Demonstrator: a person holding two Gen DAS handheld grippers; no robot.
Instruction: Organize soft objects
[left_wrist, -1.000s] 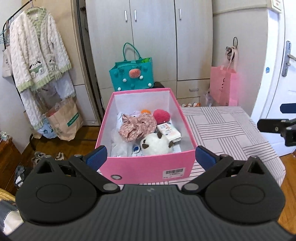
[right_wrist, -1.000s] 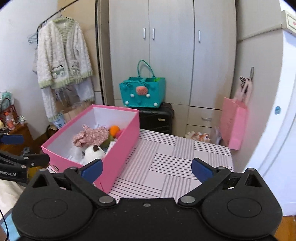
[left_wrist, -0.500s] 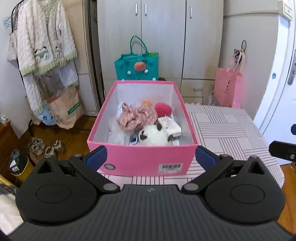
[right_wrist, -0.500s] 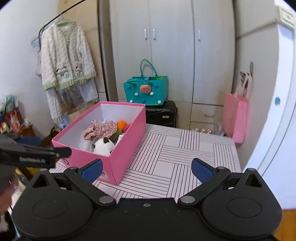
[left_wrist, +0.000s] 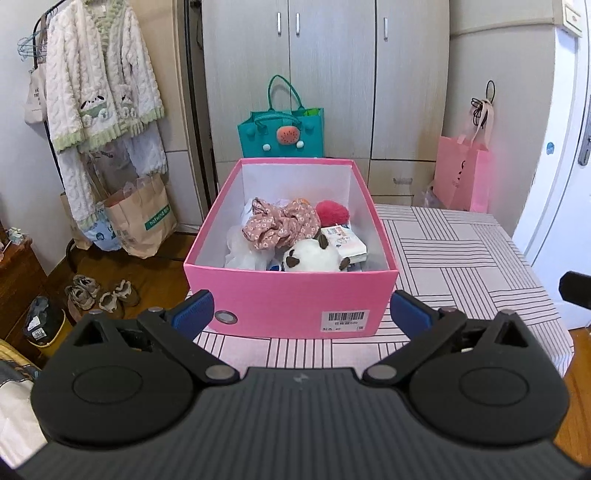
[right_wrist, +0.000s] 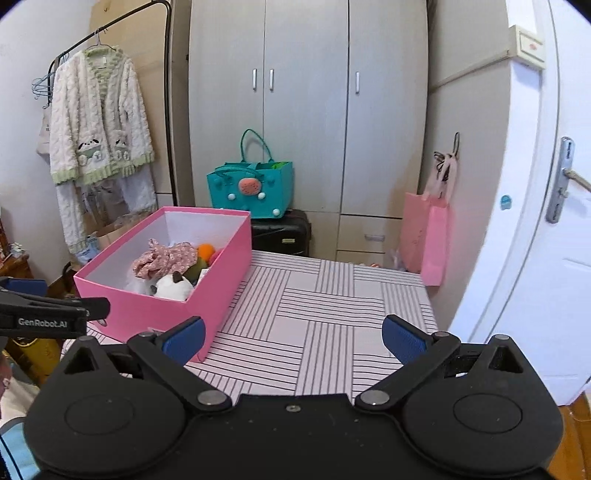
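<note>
Both tongs spread wide, empty. Left gripper (left_wrist: 301, 312) faces pink box (left_wrist: 291, 295); go over rim, pinch plush (left_wrist: 312, 256) centrally, prob. loose on top.

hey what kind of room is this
Probably a bedroom: a tall wardrobe, a cardigan on a clothes rail, shoes on the wood floor, and a pink box on a striped table.

L wrist cam faces pink box (left_wrist: 288, 295) close, head-on; R cam right of it; both share box.
</note>
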